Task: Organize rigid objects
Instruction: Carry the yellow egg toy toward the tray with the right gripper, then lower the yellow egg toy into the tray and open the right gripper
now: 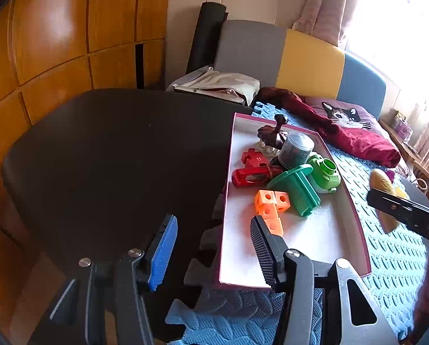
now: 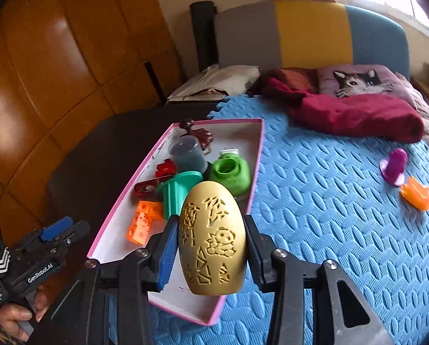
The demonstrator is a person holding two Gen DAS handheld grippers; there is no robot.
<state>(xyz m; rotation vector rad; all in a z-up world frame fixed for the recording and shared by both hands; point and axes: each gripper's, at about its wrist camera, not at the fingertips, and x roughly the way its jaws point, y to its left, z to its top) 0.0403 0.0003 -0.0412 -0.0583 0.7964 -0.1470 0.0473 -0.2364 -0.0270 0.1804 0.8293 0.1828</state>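
Note:
A gold egg (image 2: pixel 211 238) carved with a panda sits upright between the pads of my right gripper (image 2: pixel 211 230), which is shut on it just over the near right rim of the pink-edged box (image 2: pixel 237 138). The egg (image 1: pixel 382 184) also shows at the right edge of the left wrist view, behind one finger (image 1: pixel 401 210) of that gripper. The box (image 1: pixel 315 244) holds orange cubes (image 1: pixel 270 207), a teal stand (image 1: pixel 296 189), a green bottle (image 1: pixel 325 175), a red piece (image 1: pixel 254 176) and a grey tub (image 1: pixel 296 149). My left gripper (image 1: pixel 213 230) hangs open at the box's near left corner, holding nothing.
A purple toy (image 2: pixel 394 166) and an orange toy (image 2: pixel 415 197) lie on the blue foam mat (image 2: pixel 329 215) to the right. Dark red cloth (image 2: pixel 358 115) and a cat pillow (image 2: pixel 358 82) lie behind. A black table (image 1: pixel 113 158) is left of the box.

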